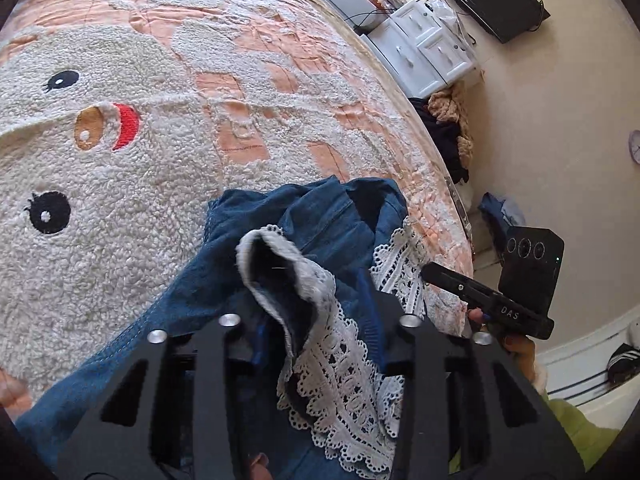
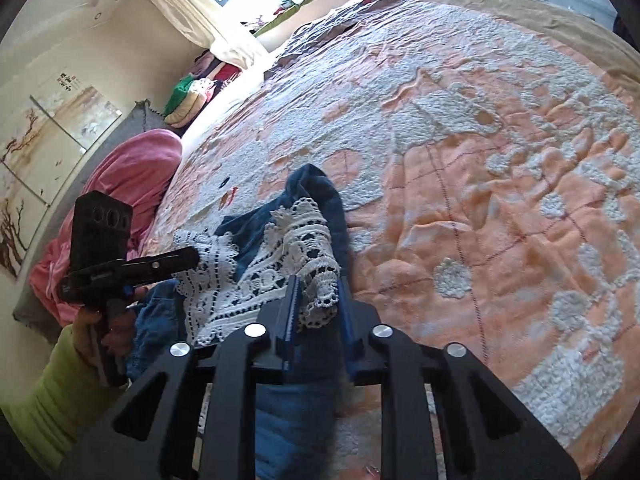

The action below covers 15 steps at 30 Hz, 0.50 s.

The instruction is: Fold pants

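Observation:
Blue denim pants with white lace hems hang bunched above the bed. My left gripper is shut on one lace-trimmed leg end, the cloth draped over its fingers. My right gripper is shut on the other lace hem, with denim folded beyond it. Each gripper shows in the other's view: the right one at the right, the left one at the left.
The bed carries a peach and white fleece blanket with a snowman face. A white drawer unit and a clothes pile stand beside the bed. A pink blanket lies at the headboard side.

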Each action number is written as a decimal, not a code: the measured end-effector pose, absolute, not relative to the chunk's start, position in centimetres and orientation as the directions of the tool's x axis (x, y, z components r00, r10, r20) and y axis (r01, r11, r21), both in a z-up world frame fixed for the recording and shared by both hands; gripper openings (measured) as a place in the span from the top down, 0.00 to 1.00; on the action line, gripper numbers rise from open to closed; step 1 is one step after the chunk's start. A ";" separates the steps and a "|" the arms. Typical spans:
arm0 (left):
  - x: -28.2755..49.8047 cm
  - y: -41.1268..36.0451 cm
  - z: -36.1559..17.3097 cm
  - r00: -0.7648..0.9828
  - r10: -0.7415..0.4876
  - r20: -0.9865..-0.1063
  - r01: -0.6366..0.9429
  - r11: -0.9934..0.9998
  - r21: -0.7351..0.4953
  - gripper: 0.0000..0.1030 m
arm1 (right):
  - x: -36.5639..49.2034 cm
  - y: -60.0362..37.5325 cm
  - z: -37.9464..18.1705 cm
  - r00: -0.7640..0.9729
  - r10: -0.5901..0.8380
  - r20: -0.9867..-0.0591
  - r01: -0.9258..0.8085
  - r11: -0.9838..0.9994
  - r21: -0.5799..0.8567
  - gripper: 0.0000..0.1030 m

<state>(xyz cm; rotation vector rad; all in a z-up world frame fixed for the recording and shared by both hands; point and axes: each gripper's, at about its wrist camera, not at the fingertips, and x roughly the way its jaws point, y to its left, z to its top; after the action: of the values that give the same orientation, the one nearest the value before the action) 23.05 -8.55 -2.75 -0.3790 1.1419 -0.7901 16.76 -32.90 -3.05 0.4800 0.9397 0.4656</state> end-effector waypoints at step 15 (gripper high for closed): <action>17.9 -0.6 1.0 0.391 -0.662 -0.639 0.320 0.749 -0.580 0.38 | 22.0 -23.6 1.2 0.419 0.650 -0.634 -0.347 0.760 0.550 0.91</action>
<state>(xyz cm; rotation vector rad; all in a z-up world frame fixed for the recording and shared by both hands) 17.90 -0.64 0.99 -0.3955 0.9856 -0.6446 21.99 -23.57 1.24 0.3607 0.9485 0.6422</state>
